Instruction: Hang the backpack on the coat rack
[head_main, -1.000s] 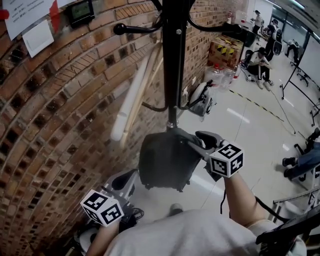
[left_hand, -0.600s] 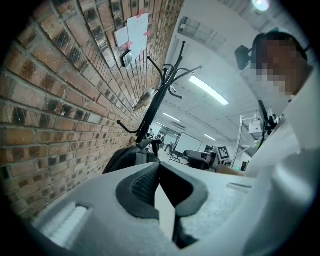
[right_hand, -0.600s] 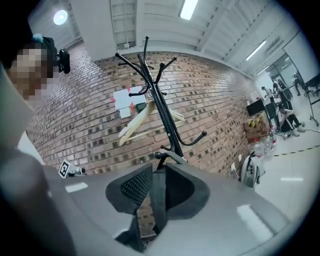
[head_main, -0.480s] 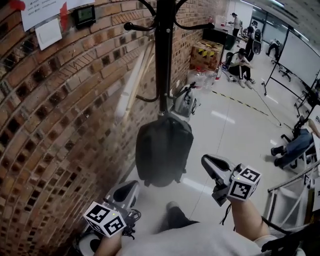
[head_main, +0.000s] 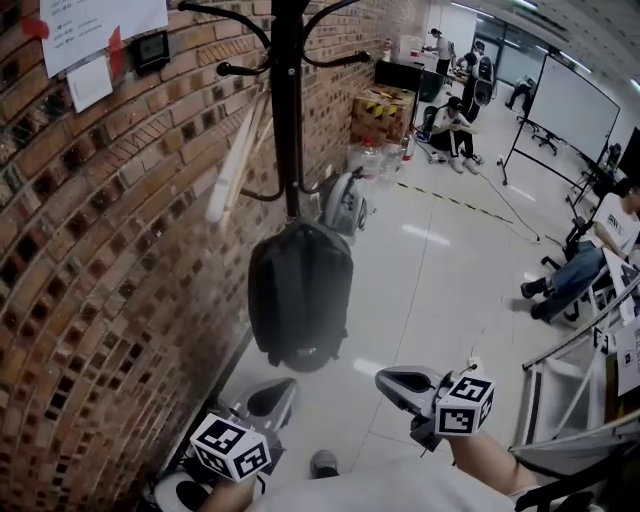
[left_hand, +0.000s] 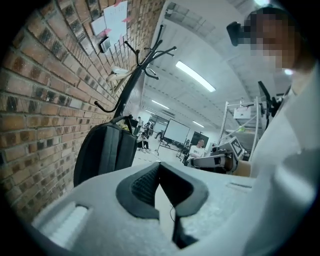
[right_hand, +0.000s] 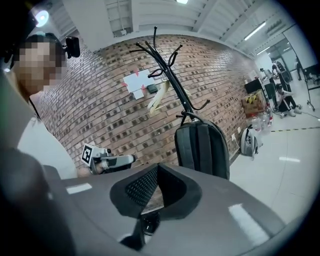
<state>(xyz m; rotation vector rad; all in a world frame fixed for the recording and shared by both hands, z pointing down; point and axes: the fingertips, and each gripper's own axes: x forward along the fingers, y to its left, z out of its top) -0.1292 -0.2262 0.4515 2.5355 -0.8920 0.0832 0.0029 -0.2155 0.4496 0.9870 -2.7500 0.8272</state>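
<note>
A red-brick wall (head_main: 90, 250) fills the left of the head view, with white paper sheets (head_main: 100, 20) and a small dark device (head_main: 152, 50) fixed at its upper left. Just right of it stands the black coat rack (head_main: 287, 120), its curved hooks spreading at the top edge. The dark backpack (head_main: 298, 295) hangs by its top loop from a low hook, flat against the pole and clear of the floor (head_main: 450, 270). At the bottom of the frame the left gripper (head_main: 272, 395) points toward the wall below the bag, jaws together and empty. To its right the right gripper (head_main: 392, 380) has its jaws closed on nothing. Both are apart from the backpack. The floor is pale, glossy and reflects the ceiling lights; a yellow-and-black tape line (head_main: 455, 197) crosses it. A grey bag (head_main: 343, 203) rests at the wall's foot behind the rack, with a cardboard box (head_main: 385, 110) beyond. At upper right stand a whiteboard (head_main: 560, 105) and several seated people (head_main: 452, 125).
</note>
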